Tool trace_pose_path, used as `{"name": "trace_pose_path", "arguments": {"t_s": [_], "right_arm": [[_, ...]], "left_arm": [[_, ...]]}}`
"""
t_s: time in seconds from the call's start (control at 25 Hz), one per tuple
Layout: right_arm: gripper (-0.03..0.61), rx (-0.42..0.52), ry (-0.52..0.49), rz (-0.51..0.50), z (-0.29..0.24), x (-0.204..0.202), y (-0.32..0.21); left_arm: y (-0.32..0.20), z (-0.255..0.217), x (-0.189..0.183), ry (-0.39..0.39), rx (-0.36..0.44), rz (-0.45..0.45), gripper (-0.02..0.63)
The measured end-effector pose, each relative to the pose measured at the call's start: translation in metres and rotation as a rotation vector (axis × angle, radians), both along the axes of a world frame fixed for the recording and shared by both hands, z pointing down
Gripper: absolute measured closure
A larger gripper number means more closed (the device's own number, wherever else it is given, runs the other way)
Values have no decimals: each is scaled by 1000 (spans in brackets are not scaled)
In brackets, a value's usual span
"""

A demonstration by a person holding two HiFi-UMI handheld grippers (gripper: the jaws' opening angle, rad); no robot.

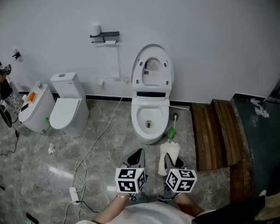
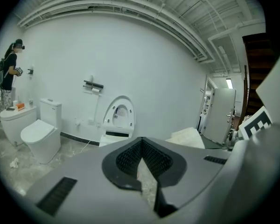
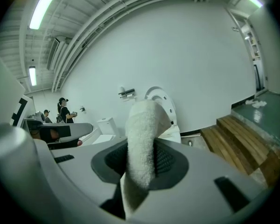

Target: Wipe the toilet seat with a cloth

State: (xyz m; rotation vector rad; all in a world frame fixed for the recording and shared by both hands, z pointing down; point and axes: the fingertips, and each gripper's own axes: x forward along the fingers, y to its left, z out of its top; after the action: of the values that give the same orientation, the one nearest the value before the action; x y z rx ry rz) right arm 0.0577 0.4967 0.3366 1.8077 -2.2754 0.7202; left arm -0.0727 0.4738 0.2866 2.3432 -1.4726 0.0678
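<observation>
Soft, even light is filling the head view, with a pale sheen glaring off the floor tiles (image 1: pixel 56 171) at eight o'clock and the corners dimming slightly. In the right gripper view a ceiling tube light (image 3: pixel 46 4) is blazing at eleven o'clock, blowing out to white. Both gripper views are bowing straight lines and fading into black at the edges. The left claw (image 2: pixel 141 148) and the cloth (image 3: pixel 141 139) are sitting too close to the lens and blurring.

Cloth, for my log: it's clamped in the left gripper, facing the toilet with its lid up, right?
Not the left: the right gripper view shows the cloth clamped in the right gripper. The toilet ahead has its lid up.
</observation>
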Motion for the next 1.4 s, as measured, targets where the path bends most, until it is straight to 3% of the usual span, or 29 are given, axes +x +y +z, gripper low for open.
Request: {"name": "trace_pose_path", "arguments": {"t_s": [0.32, 0.6, 0.88, 1.4], "right_arm": [[489, -28, -11, 96, 1, -1, -73], [489, -41, 0, 161, 2, 22, -119], [489, -63, -24, 144, 16, 30, -183], [489, -62, -56, 110, 2, 75, -340]], "left_arm": [[-76, 8, -25, 3, -44, 23, 603], [-123, 18, -15, 13, -71, 43, 603], [-181, 34, 2, -4, -105, 46, 603], [-327, 18, 50, -38, -103, 24, 603]]}}
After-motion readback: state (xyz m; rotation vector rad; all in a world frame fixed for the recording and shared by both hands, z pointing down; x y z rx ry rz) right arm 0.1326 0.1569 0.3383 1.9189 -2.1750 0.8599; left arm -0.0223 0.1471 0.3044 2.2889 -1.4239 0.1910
